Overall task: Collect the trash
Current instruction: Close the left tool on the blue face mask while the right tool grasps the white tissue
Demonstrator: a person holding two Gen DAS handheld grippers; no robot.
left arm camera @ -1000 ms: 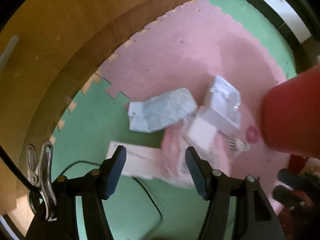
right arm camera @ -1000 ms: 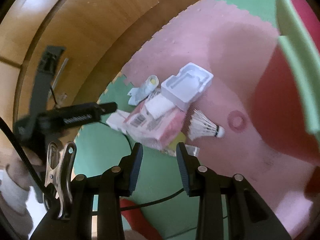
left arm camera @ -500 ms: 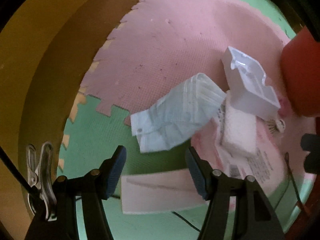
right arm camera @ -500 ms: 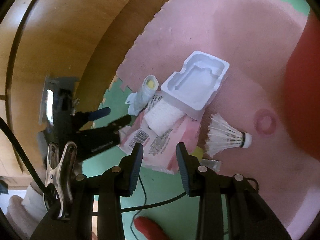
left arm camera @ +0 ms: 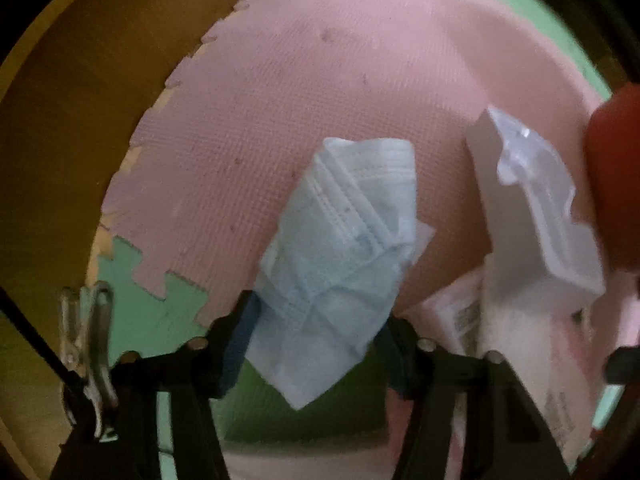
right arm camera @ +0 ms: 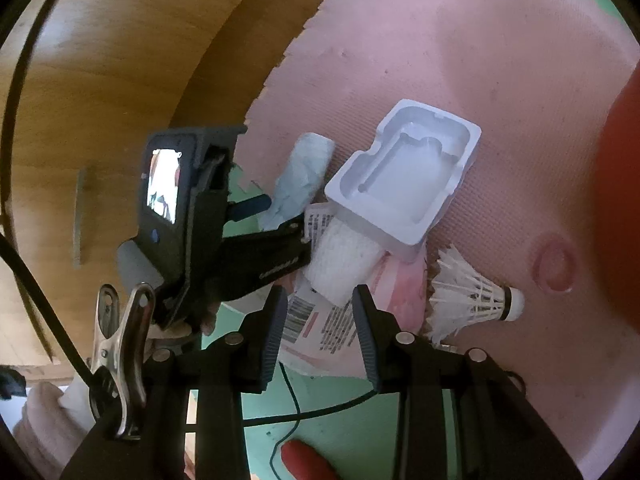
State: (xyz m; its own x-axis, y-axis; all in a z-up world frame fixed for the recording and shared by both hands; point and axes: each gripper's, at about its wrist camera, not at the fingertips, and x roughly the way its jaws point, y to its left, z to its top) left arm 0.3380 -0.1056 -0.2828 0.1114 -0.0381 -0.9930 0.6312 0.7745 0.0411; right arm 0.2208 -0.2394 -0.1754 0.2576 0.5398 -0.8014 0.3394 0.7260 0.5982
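A crumpled light-blue face mask (left arm camera: 340, 256) lies on the pink foam mat, its near end between the fingers of my open left gripper (left arm camera: 316, 332). It also shows in the right wrist view (right arm camera: 298, 178), with the left gripper (right arm camera: 276, 216) straddling its lower end. Beside it lie a white plastic tray (left arm camera: 532, 208) (right arm camera: 408, 176), a pink printed wrapper (right arm camera: 320, 320), a white wad (right arm camera: 344, 260) and a shuttlecock (right arm camera: 472, 296). My right gripper (right arm camera: 320, 328) is open and empty, above the wrapper.
A red bin (left arm camera: 616, 184) (right arm camera: 624, 200) stands at the right. A wooden wall (right arm camera: 100, 80) runs along the left. Pink mat (left arm camera: 320, 100) joins green mat (left arm camera: 160, 320). A black cable (right arm camera: 304, 412) crosses the green mat. A pink ring (right arm camera: 554, 266) lies near the bin.
My left gripper has moved forward and down to the blue mask, which now sits between its fingers. My right gripper has come closer to the pile.
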